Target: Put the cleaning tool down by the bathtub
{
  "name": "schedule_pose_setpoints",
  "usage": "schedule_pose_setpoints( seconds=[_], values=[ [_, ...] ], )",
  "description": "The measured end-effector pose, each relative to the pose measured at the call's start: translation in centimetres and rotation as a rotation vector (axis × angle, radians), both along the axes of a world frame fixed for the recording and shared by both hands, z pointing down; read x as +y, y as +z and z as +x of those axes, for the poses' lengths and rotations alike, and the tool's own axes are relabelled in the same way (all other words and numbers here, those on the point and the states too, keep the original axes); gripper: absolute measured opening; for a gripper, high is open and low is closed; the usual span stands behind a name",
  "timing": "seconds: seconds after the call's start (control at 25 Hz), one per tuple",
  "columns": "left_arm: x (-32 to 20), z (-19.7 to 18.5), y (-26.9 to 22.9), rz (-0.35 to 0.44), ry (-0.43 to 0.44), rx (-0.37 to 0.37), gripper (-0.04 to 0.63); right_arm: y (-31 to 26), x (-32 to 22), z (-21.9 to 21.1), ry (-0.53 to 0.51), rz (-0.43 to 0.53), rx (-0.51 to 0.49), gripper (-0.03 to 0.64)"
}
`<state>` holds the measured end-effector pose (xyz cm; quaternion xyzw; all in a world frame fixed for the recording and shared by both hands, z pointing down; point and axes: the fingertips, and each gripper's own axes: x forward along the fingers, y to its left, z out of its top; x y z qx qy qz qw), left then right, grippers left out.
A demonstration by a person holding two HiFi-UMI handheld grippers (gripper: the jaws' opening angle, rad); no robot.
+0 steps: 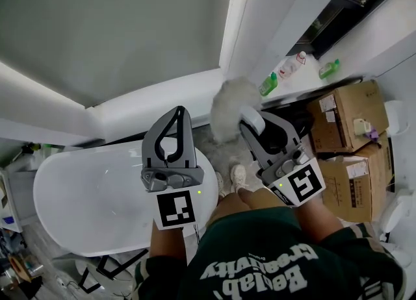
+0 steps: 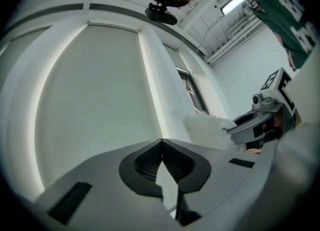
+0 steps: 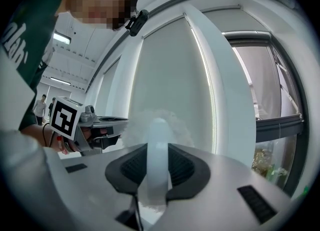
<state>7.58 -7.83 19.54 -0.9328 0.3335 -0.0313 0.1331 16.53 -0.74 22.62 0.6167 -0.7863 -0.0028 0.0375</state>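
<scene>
The cleaning tool is a fluffy white duster (image 1: 229, 107) with a white handle (image 3: 157, 162). My right gripper (image 1: 252, 120) is shut on that handle and holds the duster up in the air, fluffy head (image 3: 150, 125) pointing away from me. The white oval bathtub (image 1: 71, 188) lies below and to the left. Over the tub's right end my left gripper (image 1: 178, 112) is raised, jaws shut with nothing between them (image 2: 161, 141). In the left gripper view the duster (image 2: 207, 130) and the right gripper (image 2: 265, 117) show at the right.
Cardboard boxes (image 1: 351, 120) are stacked at the right on the floor. Green bottles (image 1: 268, 84) stand on the window ledge (image 1: 195, 94) behind the tub. The person's feet (image 1: 238, 176) stand between tub and boxes. Clutter (image 1: 16, 260) lies left of the tub.
</scene>
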Motion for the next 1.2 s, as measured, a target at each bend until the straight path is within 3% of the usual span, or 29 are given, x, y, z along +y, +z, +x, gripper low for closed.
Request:
schedule_pose_setpoints(
  seconds=[0.28, 0.68, 0.84, 1.2],
  values=[
    [0.7, 1.1, -1.1, 0.047, 0.008, -0.002, 0.009, -0.9, -0.7, 0.9, -0.031, 0.042, -0.027, 0.095],
    [1.8, 3.2, -0.8, -0.019, -0.024, 0.004, 0.009, -2.6, -1.1, 3.2, -0.078, 0.085, -0.061, 0.095],
    [1.6, 3.6, -0.6, -0.017, -0.030, -0.034, 0.009, -2.6, -1.5, 3.5, -0.081, 0.090, -0.062, 0.095],
    [1.0, 3.5, -1.5, -0.004, -0.035, 0.007, 0.009, -3.1, -2.0, 3.3, -0.096, 0.100, -0.038, 0.095]
  ],
)
